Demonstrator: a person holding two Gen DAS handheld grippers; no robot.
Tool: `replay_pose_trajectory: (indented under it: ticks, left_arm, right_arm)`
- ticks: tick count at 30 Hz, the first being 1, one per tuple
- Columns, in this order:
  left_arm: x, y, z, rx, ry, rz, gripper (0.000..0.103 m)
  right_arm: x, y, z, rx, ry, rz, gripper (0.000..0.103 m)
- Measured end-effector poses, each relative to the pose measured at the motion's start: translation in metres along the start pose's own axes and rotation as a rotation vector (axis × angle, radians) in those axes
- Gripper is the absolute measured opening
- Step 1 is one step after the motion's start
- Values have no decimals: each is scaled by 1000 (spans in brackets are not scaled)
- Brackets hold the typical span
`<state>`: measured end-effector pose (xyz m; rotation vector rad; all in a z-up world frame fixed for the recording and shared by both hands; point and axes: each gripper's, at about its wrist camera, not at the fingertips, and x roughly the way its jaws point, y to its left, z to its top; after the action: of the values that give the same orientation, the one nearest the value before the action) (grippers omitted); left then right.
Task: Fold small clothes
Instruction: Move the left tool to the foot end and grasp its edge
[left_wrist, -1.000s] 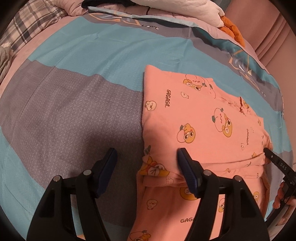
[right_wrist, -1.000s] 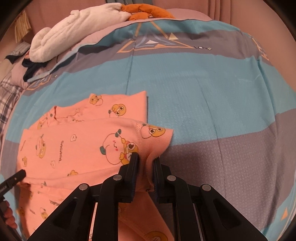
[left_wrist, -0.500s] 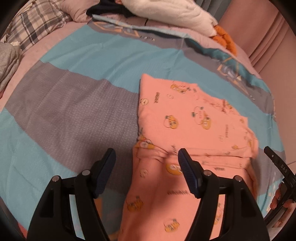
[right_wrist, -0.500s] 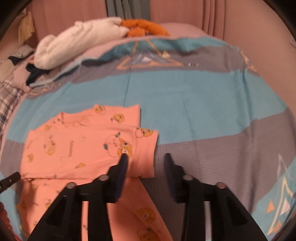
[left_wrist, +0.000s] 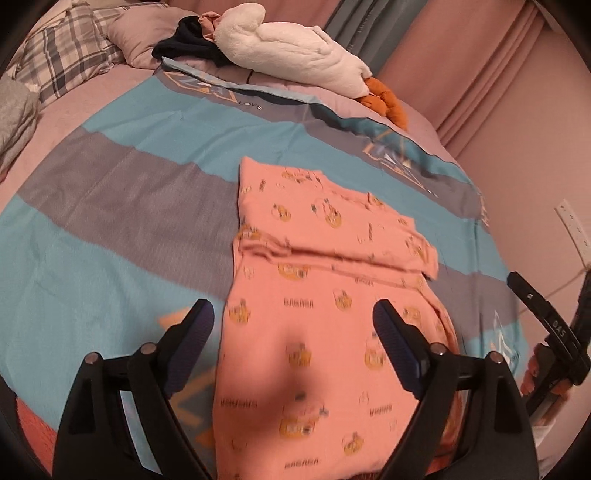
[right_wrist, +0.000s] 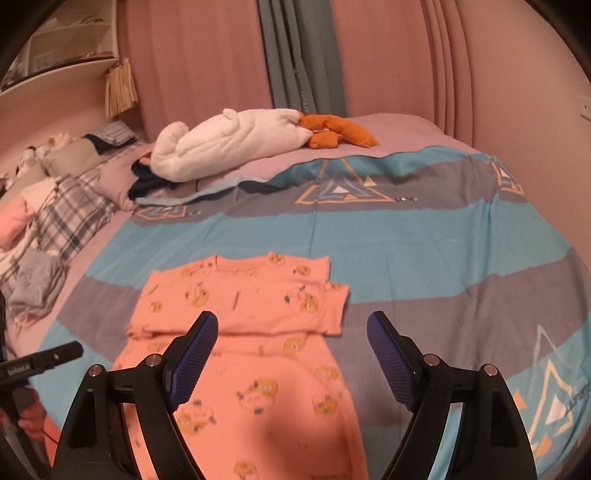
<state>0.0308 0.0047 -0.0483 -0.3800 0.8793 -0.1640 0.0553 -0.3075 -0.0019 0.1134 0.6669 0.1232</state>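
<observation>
No containers in view. Pink top (left_wrist: 332, 229) lies flat on the striped bedspread (left_wrist: 122, 206), mid-bed, sleeves folded in across the chest, lower body part running toward the cameras. Print: orange cartoon faces and small dark lettering. Left gripper (left_wrist: 293, 325) hovers over the hem end, jaws opening, nothing pinched between them. Right gripper (right_wrist: 291, 334) hovers near the top's right edge, jaws opening too, fabric below but not gripped. White plush toy (right_wrist: 229, 142) sits at the far end of the bed.
</observation>
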Motion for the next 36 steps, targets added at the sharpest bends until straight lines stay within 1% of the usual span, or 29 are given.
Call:
replay_pose_trajectory:
  ticks: [5,9,10,14,16,19,22,27,31,34,36]
  left_arm:
    - [0,10,-27,13,43,-19,87]
    - [4,20,-43,-10,73,-47,87]
    - [5,20,-47,-9,86,-49,87]
    - [9,21,-58,9,103,-35,86]
    - [14,22,-63,6,128,-36,86]
    - [19,27,-71,2,155,-33,85]
    - [27,30,-76,4,181,-12,82]
    - [26,30,-80,7,183,-16,82]
    - [26,32,-84,4,204,-28,81]
    - [25,34,-86,8,217,-38,78]
    - [24,36,-87,0,226,-39,73]
  right_arm:
    - [-11,-4,-32,15,38,7,82]
    - [-11,-13,-56,33,88,-27,82]
    - [-9,-17,-63,39,107,-38,82]
    - [-6,-28,-83,84,180,-20,82]
    - [-5,-34,-92,105,207,-45,82]
    - [-5,-41,-103,128,235,-59,82]
    - [-5,-45,-111,143,259,-73,82]
    - [-6,-48,-125,144,299,-86,81]
    - [-6,-45,-133,140,328,-76,77]
    - [-7,-42,-140,141,352,-56,72]
    - [-7,-40,-146,133,370,-35,72]
